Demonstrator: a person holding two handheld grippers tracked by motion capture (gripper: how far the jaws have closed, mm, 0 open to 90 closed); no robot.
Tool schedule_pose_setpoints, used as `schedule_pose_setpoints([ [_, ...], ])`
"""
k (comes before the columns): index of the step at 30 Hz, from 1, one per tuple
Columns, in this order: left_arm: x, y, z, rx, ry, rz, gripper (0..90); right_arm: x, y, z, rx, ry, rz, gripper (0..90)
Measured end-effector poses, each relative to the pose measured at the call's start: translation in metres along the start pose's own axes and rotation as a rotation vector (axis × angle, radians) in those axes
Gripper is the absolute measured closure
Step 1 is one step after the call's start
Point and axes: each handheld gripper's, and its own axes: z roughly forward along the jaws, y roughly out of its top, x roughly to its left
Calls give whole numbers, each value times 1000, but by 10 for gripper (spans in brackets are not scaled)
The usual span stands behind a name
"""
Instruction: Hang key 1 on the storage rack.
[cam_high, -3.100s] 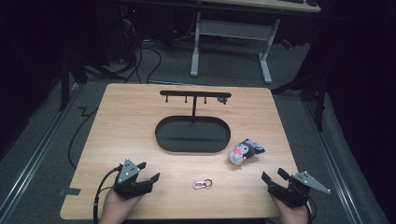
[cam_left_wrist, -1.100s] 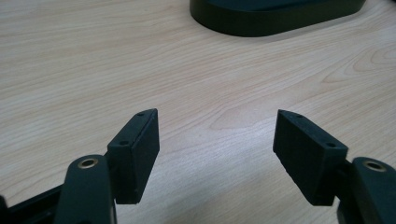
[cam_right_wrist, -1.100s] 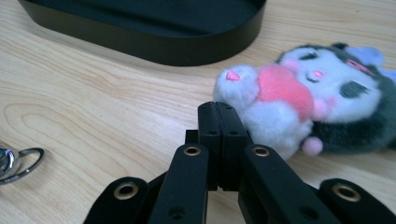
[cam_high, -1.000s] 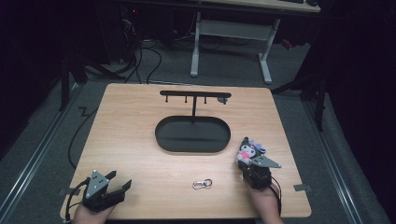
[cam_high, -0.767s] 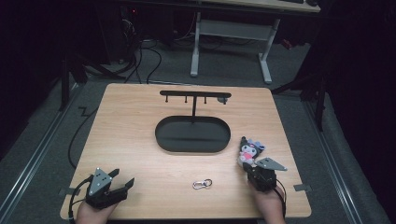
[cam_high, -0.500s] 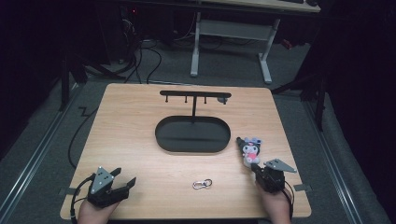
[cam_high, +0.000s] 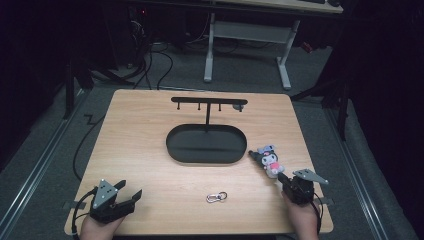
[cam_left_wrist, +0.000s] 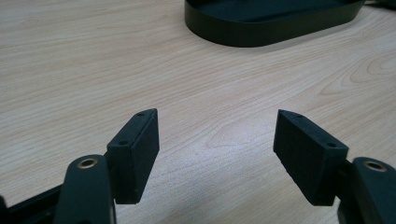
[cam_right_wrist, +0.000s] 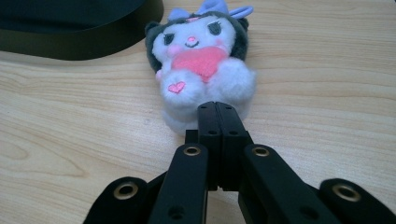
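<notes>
Plush toy (cam_high: 270, 161): we see it lying on the worktop (cam_high: 150, 130) at about 4 o'clock from the tray, near the tray's right end. In the right gripper view (cam_right_wrist: 198, 65) it faces us: white face, dark hood, lilac bow, pink heart on the chest.
Right tool (cam_high: 283, 177): we hold it at about 5 o'clock from the toy, pointing toward 11 o'clock. Its jaws are pressed together; in the right gripper view (cam_right_wrist: 217, 109) their tips sit at the toy's lower edge. We cannot tell whether any fur is pinched between them.
Left tool (cam_high: 131, 194): we hold it at the worktop's near left corner, pointing toward 2 o'clock. Its jaws stand well apart, with bare wood between them in the left gripper view (cam_left_wrist: 215, 140).
Tray (cam_high: 206, 144): black, oval, low-walled, at the middle of the worktop. Its rim shows at 12 o'clock in the left gripper view (cam_left_wrist: 275, 32) and at 10 o'clock in the right gripper view (cam_right_wrist: 84, 44).
Rack (cam_high: 207, 102): a black crossbar on a thin post rising from the tray's far side, with small pegs hanging under it.
Clasp (cam_high: 216, 197): small, metal, lying at 6 o'clock from the tray, between our two hands and apart from both tools.
</notes>
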Motion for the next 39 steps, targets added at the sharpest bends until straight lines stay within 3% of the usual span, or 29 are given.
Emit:
schedule_pose_setpoints([
  [14, -6, 12, 16, -3, 19, 34, 315, 3, -13, -15, 7, 11, -35, 879],
  [21, -12, 17, 35, 22, -9, 57, 301, 5, -20, -21, 9, 13, -41, 870],
  [25, -16, 17, 40, 31, -23, 93, 301, 12, -22, -23, 34, 1, -29, 865],
  [27, -15, 18, 43, 22, -56, 86, 300, 18, -19, -22, 62, -8, -42, 839],
  [36, -17, 19, 48, 25, -79, 114, 293, 30, -8, -21, 160, -2, -41, 748],
  [39, -19, 20, 45, 5, -93, 121, 284, 31, -3, -23, 194, 6, -53, 710],
])
